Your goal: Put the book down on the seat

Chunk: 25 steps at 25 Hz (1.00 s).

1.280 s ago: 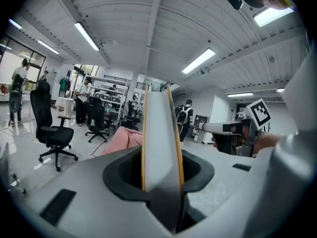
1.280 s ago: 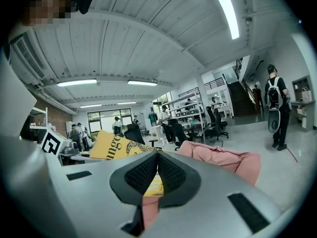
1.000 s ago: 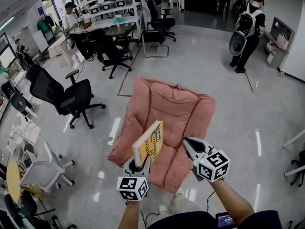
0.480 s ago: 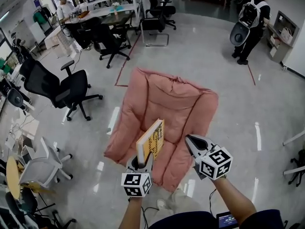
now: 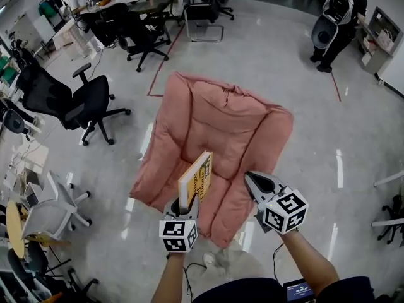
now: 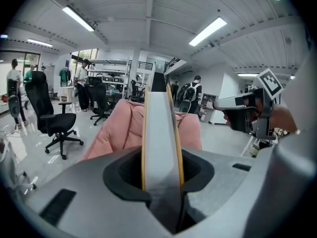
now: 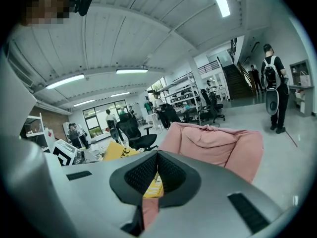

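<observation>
A yellow book [image 5: 196, 178] stands on edge, pages up, with my left gripper [image 5: 185, 208] shut on its lower end. It hangs over the front part of the pink padded seat [image 5: 221, 125] that lies open on the floor. In the left gripper view the book's edge [image 6: 161, 133] fills the middle between the jaws, with the seat [image 6: 124, 128] behind it. My right gripper [image 5: 251, 180] is beside the book on the right, above the seat's front right corner, shut and empty. The right gripper view shows its jaws [image 7: 157, 155] meeting, the seat [image 7: 213, 143] ahead and the book [image 7: 119, 151] to the left.
A black office chair [image 5: 82, 103] stands left of the seat and a white chair [image 5: 53, 213] at the near left. Desks with more chairs [image 5: 139, 11] line the back. A person with a backpack [image 5: 338, 11] stands at the far right. Glossy floor surrounds the seat.
The view has drawn closer to the seat, which now sits higher and larger under the grippers. Both grippers hold the same pose, the book still upright in the left one.
</observation>
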### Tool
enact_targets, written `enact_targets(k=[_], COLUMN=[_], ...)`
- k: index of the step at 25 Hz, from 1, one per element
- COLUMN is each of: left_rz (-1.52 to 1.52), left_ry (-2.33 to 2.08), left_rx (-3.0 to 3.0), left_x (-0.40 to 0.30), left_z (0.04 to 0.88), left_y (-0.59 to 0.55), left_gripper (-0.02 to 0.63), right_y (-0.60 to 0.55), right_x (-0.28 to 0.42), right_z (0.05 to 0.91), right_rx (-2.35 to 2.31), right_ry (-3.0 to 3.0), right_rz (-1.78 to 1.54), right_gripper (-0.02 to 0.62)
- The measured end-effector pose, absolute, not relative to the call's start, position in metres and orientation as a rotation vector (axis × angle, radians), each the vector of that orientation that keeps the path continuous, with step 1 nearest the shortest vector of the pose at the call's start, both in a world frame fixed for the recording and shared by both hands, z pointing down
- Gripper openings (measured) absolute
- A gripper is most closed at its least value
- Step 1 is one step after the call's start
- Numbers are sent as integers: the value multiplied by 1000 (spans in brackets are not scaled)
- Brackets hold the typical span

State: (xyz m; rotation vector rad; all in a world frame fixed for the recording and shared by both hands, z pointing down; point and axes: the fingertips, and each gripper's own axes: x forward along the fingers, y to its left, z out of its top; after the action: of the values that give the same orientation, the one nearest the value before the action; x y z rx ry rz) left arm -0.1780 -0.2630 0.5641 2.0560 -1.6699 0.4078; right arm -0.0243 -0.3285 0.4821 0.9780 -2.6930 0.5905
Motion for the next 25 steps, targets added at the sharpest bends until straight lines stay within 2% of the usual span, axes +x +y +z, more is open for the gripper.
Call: enact_targets(k=[25], left_rz=[649], left_ry=[-1511], left_rx=[2011], left_x=[-149], left_z=[693], left_y=[-301], left_gripper=[143], right_y=[-350], right_x=[-15], right_z=[578], right_rx=[1004], right_ry=[-2570], right_rz=[749], right_gripper=[19])
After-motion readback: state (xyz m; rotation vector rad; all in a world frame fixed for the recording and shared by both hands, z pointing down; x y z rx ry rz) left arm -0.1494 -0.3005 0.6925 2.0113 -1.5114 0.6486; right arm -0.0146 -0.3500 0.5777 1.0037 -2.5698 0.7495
